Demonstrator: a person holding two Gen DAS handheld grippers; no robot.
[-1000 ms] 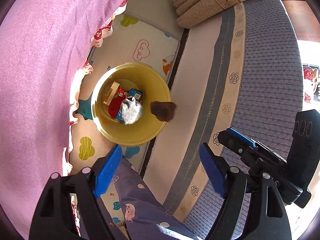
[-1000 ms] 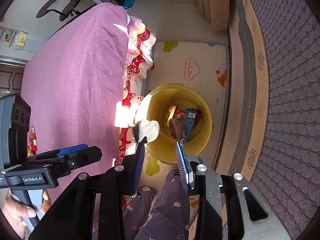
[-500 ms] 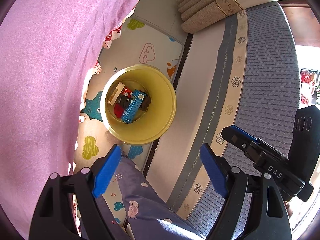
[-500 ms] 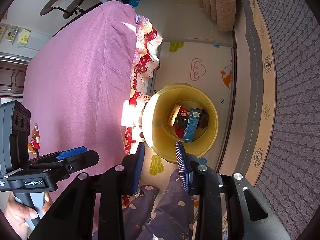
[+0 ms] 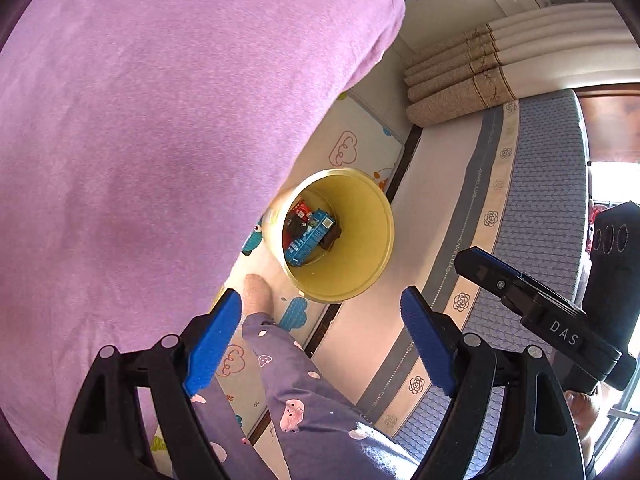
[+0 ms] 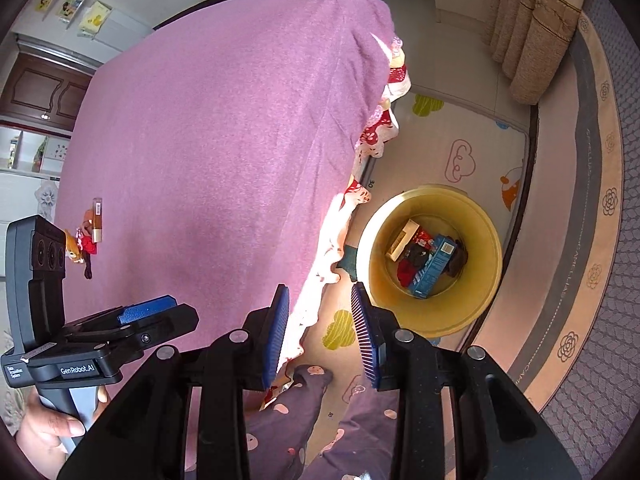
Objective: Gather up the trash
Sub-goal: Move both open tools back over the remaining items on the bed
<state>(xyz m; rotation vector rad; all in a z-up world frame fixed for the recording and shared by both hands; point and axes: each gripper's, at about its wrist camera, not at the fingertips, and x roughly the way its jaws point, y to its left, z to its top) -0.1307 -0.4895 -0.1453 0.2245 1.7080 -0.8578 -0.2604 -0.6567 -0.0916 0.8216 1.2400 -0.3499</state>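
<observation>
- Your left gripper is spread wide with nothing between the blue pads; it hangs above the floor mat, with your patterned trouser leg and socked foot showing through the gap.
- Your right gripper is held narrower, but there's a clear gap between the pads and nothing pinched in it, so it's let go too. Through that gap you see only the sunlit edge of the bed cover and the mat.
- The yellow bin stands upright on the cartoon play mat, just beside the bed and close to the edge of the grey patterned rug.
- Trash already lies at the bottom of the bin: a blue box lying at a slant, some red wrappers, a tan carton and a dark brown lump against the wall.
- The purple bedspread fills most of both views. On it, far over in the right wrist view, a few small things sit well apart from the bin: a little amber tube and some red and orange bits beside it. Too small to say exactly what they are.
- A red-and-white frilly sheet hangs out from under the purple cover toward the bin.
</observation>
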